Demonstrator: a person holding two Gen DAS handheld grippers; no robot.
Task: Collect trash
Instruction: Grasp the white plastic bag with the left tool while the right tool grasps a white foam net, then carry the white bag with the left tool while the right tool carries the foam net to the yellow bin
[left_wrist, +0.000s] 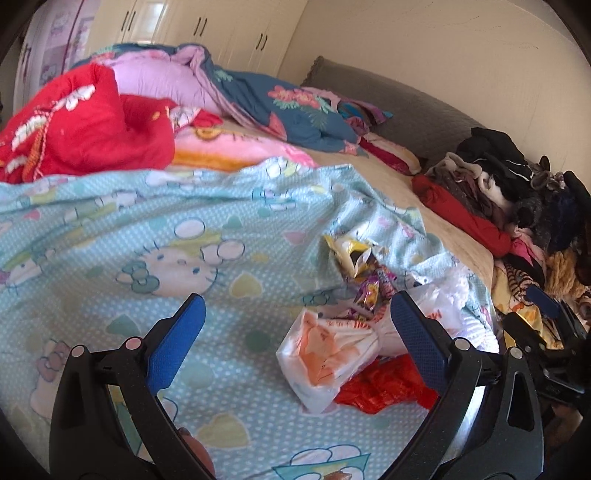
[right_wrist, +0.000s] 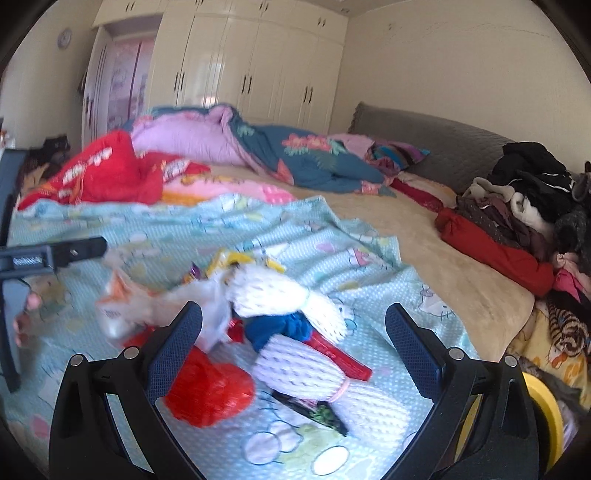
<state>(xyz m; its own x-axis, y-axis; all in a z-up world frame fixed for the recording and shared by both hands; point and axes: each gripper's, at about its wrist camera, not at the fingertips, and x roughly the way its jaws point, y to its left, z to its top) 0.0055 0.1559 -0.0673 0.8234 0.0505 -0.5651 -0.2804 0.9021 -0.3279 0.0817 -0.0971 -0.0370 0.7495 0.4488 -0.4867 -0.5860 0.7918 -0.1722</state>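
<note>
The right gripper (right_wrist: 293, 332) hangs low over the trash heap with its blue pads spread wide and nothing between them; the judgement here is that it is lining up for a first pick, so the sensible course is to settle on one piece, bring both pads down either side of it and close on the bulk, not on a loose edge that would slip out; nearest in its view lie a crumpled red bag (right_wrist: 208, 395) and white foam netting (right_wrist: 325, 373) tied with a band, both soft and likely to crush flat, so a deep bite seems wiser than a fingertip pinch; the bedsheet (right_wrist: 369, 258) beneath is loose and could get caught up with the trash; the left gripper (left_wrist: 297, 332) is likewise wide and empty, held a little above the sheet and angled forward, with a white printed bag (left_wrist: 325, 358) just ahead of its right pad; beyond that sits a yellow wrapper (left_wrist: 349, 253); further off, a pile of clothes (left_wrist: 509, 192) lines the bed's right edge, well apart from the trash; the blur makes finer detail hard to tell
</note>
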